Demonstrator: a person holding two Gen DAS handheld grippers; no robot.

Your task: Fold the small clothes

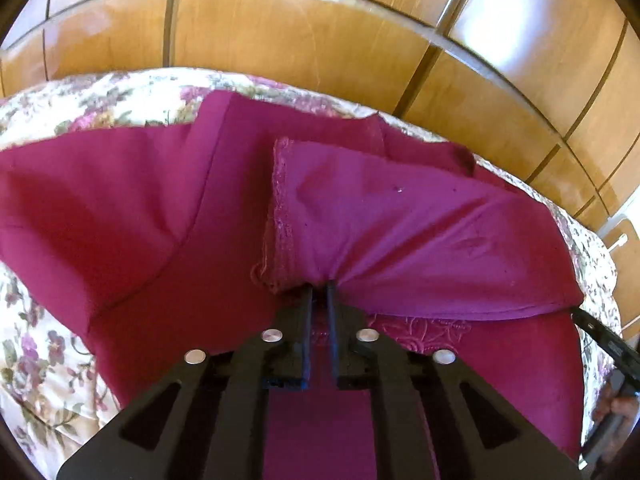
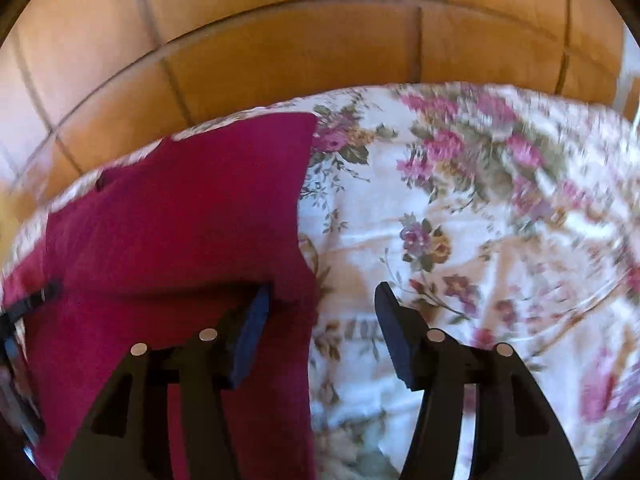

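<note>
A dark red garment lies spread on a floral bedspread. My left gripper is shut on a lighter magenta flap of the garment and holds it lifted and folded over the rest. In the right wrist view the garment lies at the left. My right gripper is open and empty, its left finger over the garment's right edge and its right finger over the bedspread. The other gripper's black tip shows at the far left.
Wooden panelled wardrobe doors stand behind the bed. The right gripper's black body shows at the right edge of the left wrist view. Bedspread extends to the right of the garment.
</note>
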